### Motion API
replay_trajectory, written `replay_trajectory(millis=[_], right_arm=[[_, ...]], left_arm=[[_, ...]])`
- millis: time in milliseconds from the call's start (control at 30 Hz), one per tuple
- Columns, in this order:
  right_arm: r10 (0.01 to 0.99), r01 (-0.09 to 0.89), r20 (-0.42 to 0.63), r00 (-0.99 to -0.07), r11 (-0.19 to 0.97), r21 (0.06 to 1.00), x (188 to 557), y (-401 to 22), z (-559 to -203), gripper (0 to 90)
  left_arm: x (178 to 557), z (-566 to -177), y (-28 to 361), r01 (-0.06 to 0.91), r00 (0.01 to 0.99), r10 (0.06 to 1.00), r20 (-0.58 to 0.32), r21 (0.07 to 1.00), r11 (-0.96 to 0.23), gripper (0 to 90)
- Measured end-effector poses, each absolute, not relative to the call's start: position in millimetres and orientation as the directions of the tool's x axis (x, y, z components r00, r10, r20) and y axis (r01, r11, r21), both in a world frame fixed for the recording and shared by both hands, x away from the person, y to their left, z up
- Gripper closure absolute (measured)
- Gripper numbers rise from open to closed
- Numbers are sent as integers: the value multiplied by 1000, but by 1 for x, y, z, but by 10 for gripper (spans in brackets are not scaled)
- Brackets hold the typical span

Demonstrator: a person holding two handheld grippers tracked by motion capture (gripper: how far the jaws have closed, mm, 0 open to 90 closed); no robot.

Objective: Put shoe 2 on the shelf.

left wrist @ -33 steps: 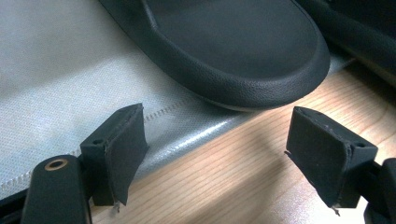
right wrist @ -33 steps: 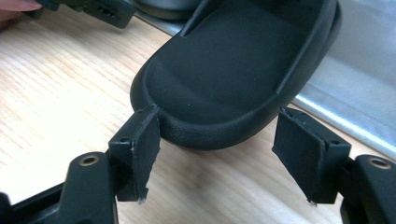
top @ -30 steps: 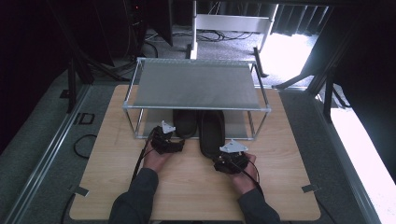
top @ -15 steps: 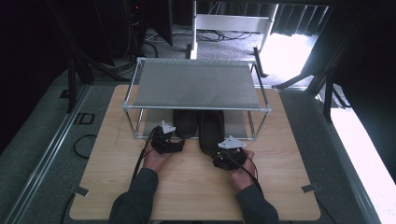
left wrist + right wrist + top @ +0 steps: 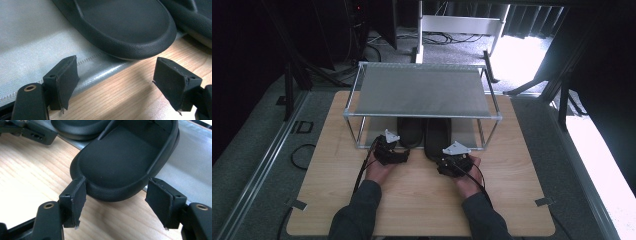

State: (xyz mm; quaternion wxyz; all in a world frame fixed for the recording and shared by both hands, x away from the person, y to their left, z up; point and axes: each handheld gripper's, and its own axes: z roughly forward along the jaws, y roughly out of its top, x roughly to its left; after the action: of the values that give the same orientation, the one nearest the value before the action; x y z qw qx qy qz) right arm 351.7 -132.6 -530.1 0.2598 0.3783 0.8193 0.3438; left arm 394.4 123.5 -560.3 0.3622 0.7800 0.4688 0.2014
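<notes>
Two black slippers lie side by side on the grey lower mat of a low rack, heels toward me: the left slipper [image 5: 410, 131] and the right slipper [image 5: 437, 136]. My left gripper [image 5: 392, 151] is open, just short of the left slipper's heel [image 5: 120, 27], jaws wide apart [image 5: 120, 77]. My right gripper [image 5: 455, 161] is open too; its jaws [image 5: 120, 200] straddle the right slipper's heel [image 5: 117, 162], one on each side, without pinching it.
The rack [image 5: 424, 90] has a metal frame and a grey fabric top shelf above the slippers' toes. Its front posts [image 5: 358, 135] stand left and right of the grippers. The wooden table [image 5: 422, 200] extends toward me; cables trail from both grippers.
The right gripper has crept slightly forward and left, up to the right slipper's heel. The left gripper has barely moved.
</notes>
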Motion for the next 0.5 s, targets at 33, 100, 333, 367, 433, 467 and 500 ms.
replay_trajectory(millis=[33,100,333,367,433,467,500], right_arm=[[799,441,-165,-578,476,761,353,-132,-530,323],[801,440,-165,-575,473,763,355,-132,-531,323],[810,446,-150,-567,455,771,364,-131,-533,323],[809,444,-152,-567,456,772,366,-131,-533,323],[809,442,-150,-569,455,773,368,-131,-534,323],[809,441,-150,-569,453,775,368,-130,-534,323],[808,439,-151,-569,454,775,369,-130,-534,323]], left_arm=[[394,-560,124,586,479,877,-26,754,-297,205],[394,-560,124,586,481,876,-25,752,-300,205],[394,-560,124,587,482,876,-27,752,-300,205],[394,-560,124,587,482,876,-27,752,-300,205],[394,-560,124,587,482,876,-26,752,-300,205],[394,-560,124,587,482,876,-27,752,-300,205],[394,-560,124,587,482,876,-27,752,-300,205]])
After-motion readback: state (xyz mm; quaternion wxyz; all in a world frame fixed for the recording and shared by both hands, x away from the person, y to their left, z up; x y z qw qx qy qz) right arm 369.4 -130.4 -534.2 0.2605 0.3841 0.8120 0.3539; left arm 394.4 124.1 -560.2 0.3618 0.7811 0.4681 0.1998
